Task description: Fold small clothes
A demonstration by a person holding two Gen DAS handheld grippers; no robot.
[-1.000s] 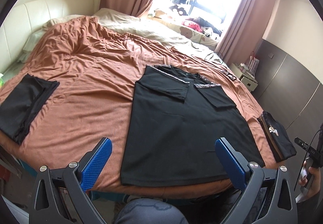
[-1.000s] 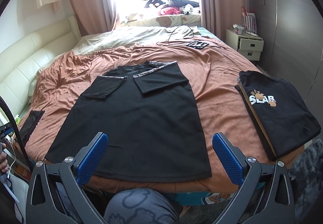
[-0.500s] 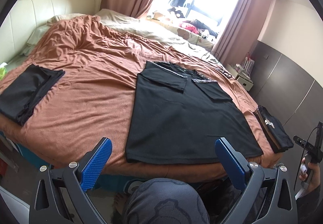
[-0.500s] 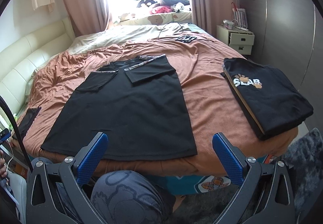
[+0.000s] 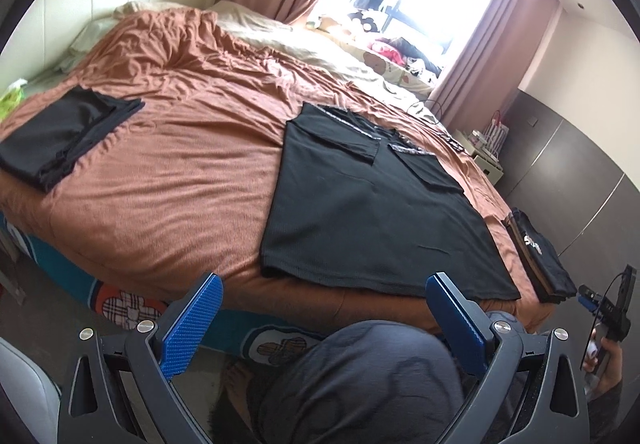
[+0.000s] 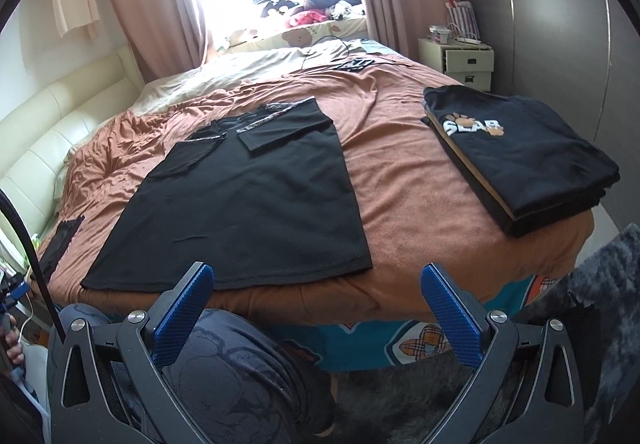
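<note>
A black T-shirt [image 5: 372,204] [image 6: 248,204] lies flat on the rust-brown bedspread [image 5: 180,148] [image 6: 400,184], both sleeves folded inward, its hem at the near edge of the bed. My left gripper [image 5: 324,300] is open and empty, held back from the bed above a person's knee, short of the hem. My right gripper [image 6: 318,292] is also open and empty, off the bed edge, near the shirt's near right corner. Neither touches the cloth.
A stack of folded black clothes [image 6: 520,160] [image 5: 540,256] with a "SLAB" print sits at the bed's right corner. Another folded dark garment [image 5: 60,136] lies at the left. A nightstand [image 6: 460,60], grey wardrobe wall and dark rug [image 6: 580,304] stand right.
Both grippers have pulled back and down from the bed, so the shirt appears farther away and the bed's side and the person's knee now show. The shirt has not moved.
</note>
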